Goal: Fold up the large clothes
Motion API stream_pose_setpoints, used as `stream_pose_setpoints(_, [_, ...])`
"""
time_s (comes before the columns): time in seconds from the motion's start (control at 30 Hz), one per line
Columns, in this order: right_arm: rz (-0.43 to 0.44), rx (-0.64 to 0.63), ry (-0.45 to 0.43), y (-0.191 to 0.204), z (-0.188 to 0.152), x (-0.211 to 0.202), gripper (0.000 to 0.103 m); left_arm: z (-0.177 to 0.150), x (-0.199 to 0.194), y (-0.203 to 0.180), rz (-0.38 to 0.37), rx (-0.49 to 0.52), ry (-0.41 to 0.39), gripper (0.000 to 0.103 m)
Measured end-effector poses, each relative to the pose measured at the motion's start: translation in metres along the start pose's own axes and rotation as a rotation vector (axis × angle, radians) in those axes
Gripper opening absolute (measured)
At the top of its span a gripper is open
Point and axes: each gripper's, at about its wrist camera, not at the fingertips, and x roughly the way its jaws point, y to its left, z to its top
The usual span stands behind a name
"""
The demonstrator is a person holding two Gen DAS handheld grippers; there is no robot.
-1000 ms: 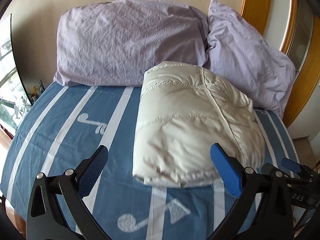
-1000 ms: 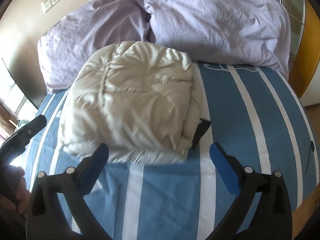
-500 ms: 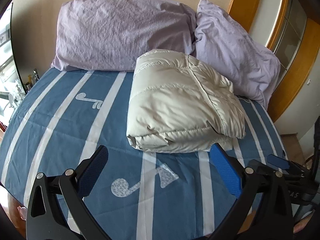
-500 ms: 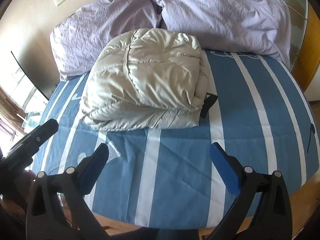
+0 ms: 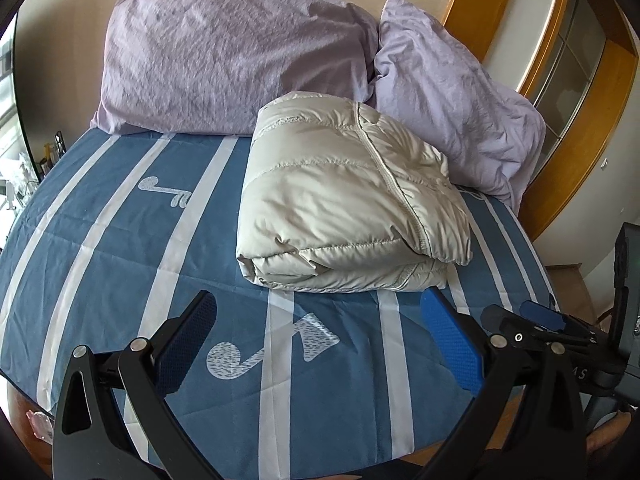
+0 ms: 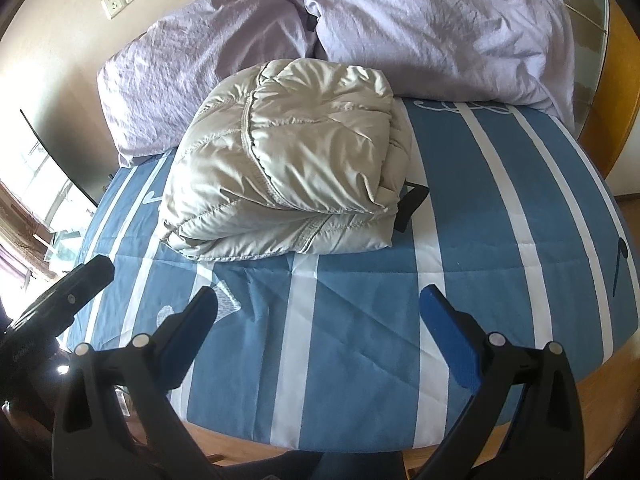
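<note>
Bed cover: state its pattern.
Blue bed cover with white stripes and white music notes; clearest in the left wrist view.

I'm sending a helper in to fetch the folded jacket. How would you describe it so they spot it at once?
On the bed's blue bedspread with white stripes, look toward the head end, where two lilac pillows lean against the wall. Just in front of them lies the puffer jacket, folded into a thick bundle. It is the only shiny, cream, quilted thing there.

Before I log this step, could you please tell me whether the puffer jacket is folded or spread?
Folded: the beige puffer jacket lies as a compact layered bundle on the striped bedsheet, touched by neither gripper.
</note>
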Motion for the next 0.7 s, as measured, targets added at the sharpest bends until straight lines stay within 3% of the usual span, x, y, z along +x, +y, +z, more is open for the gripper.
stream_pose_setpoints(0.7, [0.007, 0.002, 0.027, 0.0008, -0.0019, 0.008, 0.101, -0.0022, 0.0029, -0.0024, 0.003, 0.003, 0.01, 0.102])
